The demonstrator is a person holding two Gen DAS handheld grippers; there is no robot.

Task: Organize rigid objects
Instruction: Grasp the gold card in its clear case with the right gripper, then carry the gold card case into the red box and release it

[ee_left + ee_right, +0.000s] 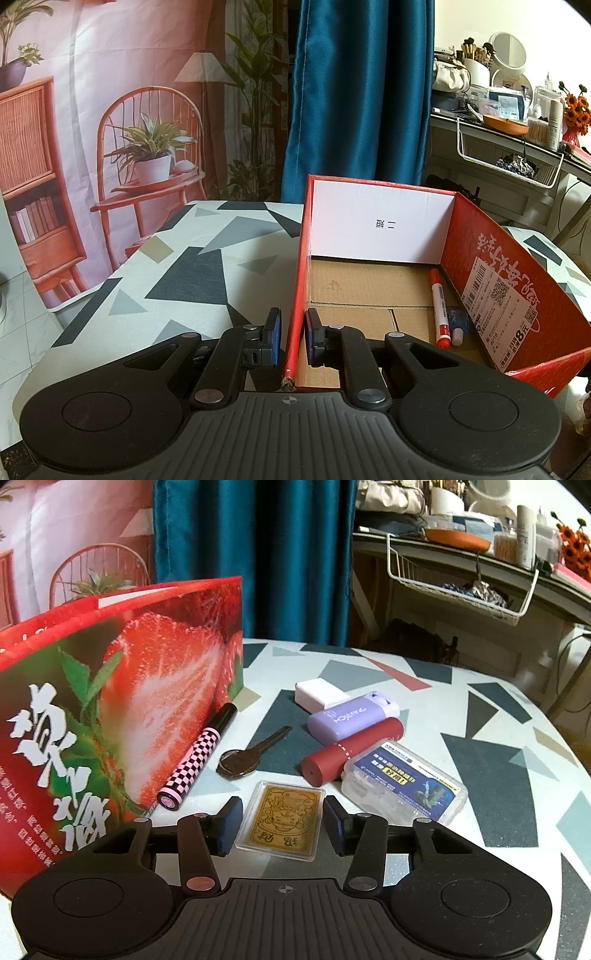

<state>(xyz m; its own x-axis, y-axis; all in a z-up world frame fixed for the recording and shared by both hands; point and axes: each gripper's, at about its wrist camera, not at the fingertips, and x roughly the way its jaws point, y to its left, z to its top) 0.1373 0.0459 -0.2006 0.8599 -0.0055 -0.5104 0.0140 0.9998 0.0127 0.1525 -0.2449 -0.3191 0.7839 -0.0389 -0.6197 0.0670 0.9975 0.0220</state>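
Note:
A red strawberry-print box (380, 229) stands open on the patterned table; inside it lie a red marker (439, 310) and a small blue object with a white cap (457, 325). My left gripper (293, 332) is shut on the box's left wall, one pad on each side. To the right of the box (110, 686), my right gripper (282, 823) is shut on a gold card in a clear case (284, 819), which lies flat on the table. Beyond the card lie a pink-and-black checked pen (195, 760), a key (251, 753), a dark red cylinder (351, 753), a purple case (351, 716), a white block (319, 694) and a clear plastic box (402, 779).
The table (480, 760) has a grey, black and white triangle pattern and a rounded edge on the right. A blue curtain (354, 96) hangs behind it. At the back right a cluttered shelf carries a white wire basket (458, 576). The pen lies against the box's outer wall.

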